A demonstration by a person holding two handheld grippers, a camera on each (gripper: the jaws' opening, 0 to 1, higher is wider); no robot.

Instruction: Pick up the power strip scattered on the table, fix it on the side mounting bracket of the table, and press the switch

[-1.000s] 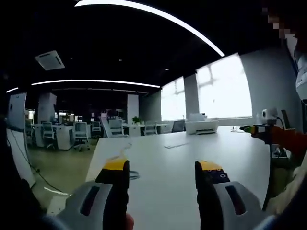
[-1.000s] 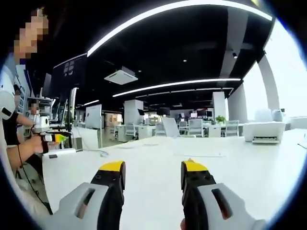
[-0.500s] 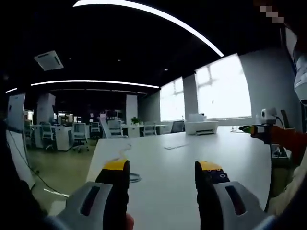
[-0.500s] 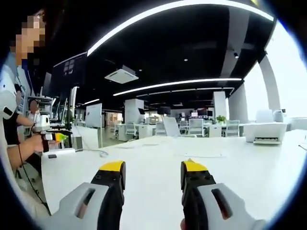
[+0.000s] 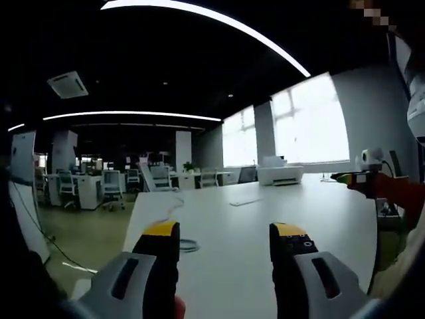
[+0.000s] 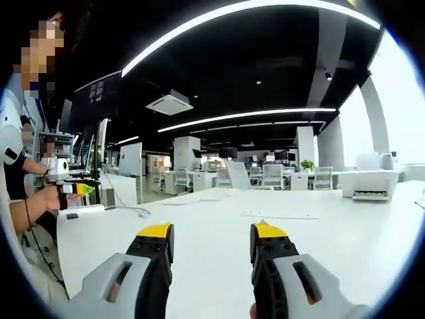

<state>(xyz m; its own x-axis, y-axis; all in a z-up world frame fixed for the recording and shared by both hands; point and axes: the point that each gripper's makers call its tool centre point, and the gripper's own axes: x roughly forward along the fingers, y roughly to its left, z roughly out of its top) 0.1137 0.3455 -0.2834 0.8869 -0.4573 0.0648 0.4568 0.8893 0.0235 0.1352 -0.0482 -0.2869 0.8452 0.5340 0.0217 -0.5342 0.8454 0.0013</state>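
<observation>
Left gripper view: my left gripper (image 5: 226,234) sits low over the white table (image 5: 265,212), two yellow-tipped jaws spread apart, nothing between them, so released. One flat pale strip-like object (image 5: 246,201) lies far out on the tabletop, well apart from the jaws; too small to tell if that is the power strip. One coil of cable (image 5: 188,246) lies near the table's left edge, just past my left jaw. One white printer (image 5: 280,175) stands at the far end near the bright window (image 5: 307,126). At the right side, another person's hand (image 5: 392,189) holds one gripper tool with a green-yellow tip.

Right gripper view: my right gripper (image 6: 211,234) is also over the table (image 6: 345,232), two jaws apart, empty, released. One long flat pale strip (image 6: 279,214) lies far ahead on the tabletop, well beyond the jaws; cannot tell what it is. One white printer (image 6: 368,183) sits at far right. At the left, one person's hand (image 6: 50,195) holds one tool with a green-yellow tip; one dark small item (image 6: 72,216) lies on the table edge near it. Several office chairs (image 6: 272,177) and desks stand in the background, too small to count. Mounting bracket: I cannot tell where it is.
</observation>
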